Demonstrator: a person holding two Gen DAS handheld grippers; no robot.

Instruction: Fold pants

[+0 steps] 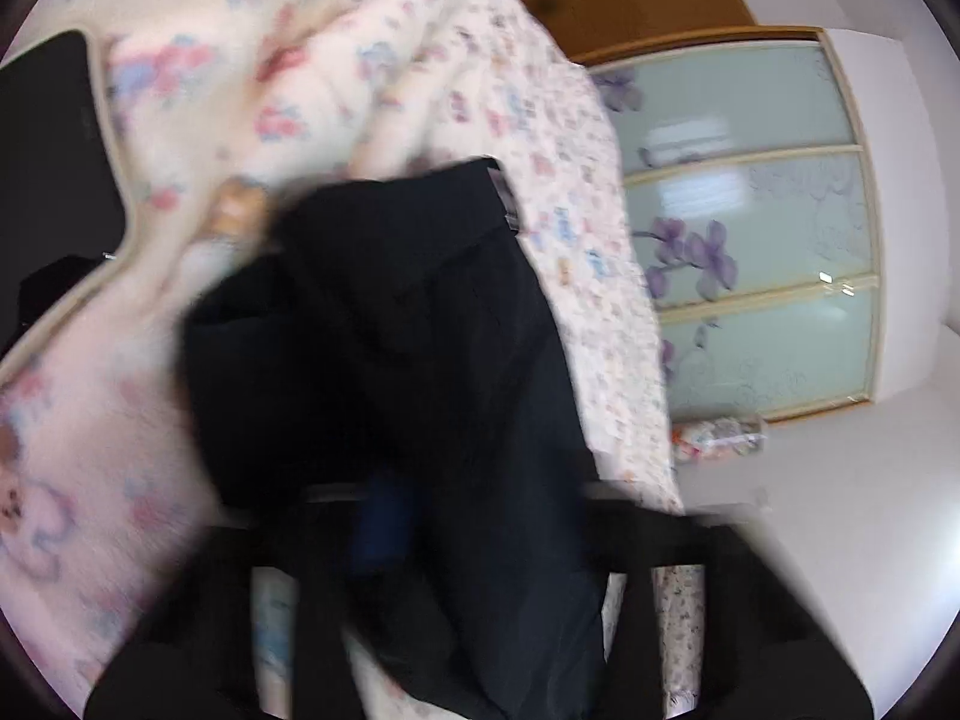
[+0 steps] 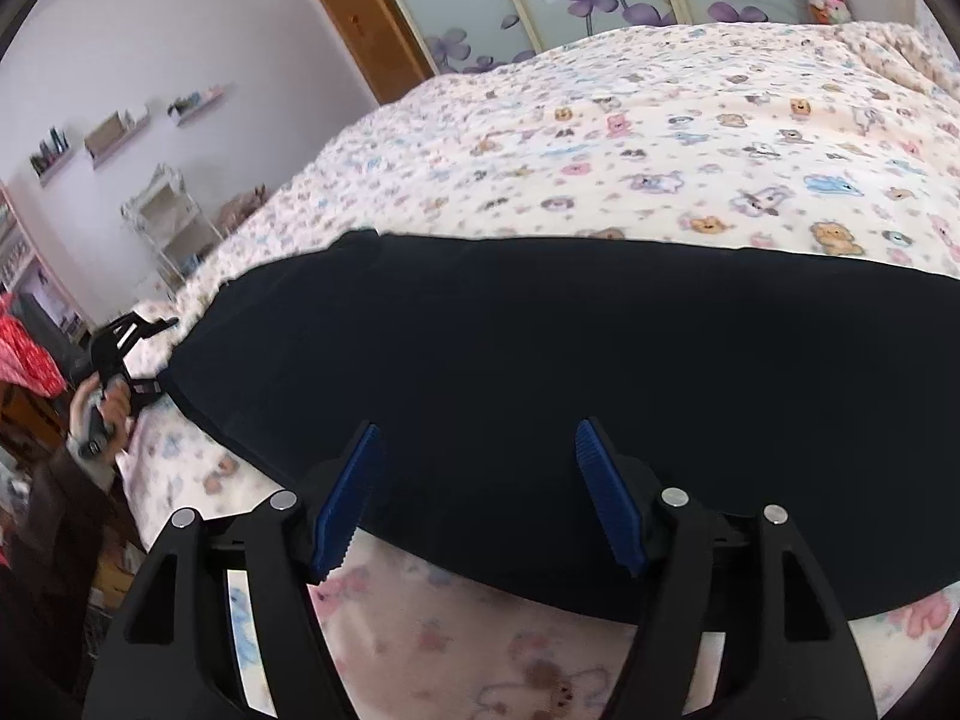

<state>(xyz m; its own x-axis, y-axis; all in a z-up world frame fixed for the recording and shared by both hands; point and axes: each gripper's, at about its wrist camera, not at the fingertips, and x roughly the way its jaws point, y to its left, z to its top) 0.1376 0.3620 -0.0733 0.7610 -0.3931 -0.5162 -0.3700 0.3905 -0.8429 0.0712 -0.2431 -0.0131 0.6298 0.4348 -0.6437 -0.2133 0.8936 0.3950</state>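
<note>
Bedroom setting: a bed (image 2: 690, 138) covered by a cream blanket printed with small cartoon animals, with a sliding wardrobe (image 1: 762, 222) of frosted panels and purple flowers behind it, beside a brown wooden door (image 2: 366, 18). Dark navy pants (image 2: 540, 378) lie spread flat across the near part of the bed as one broad, smooth panel. Right gripper (image 2: 477, 498) is poised low over the near hem, its blue-padded fingers (image 2: 348, 504) spread apart, gripping nothing. Left gripper (image 1: 456, 534), motion-blurred in its own view, has raised fabric of the pants (image 1: 408, 348) bunched between its fingers; whether they are clamped cannot be told. From the right wrist view it appears at the pants' far left end, held in a hand (image 2: 99, 405). Bare blanket surrounds the pants on all sides.
</note>
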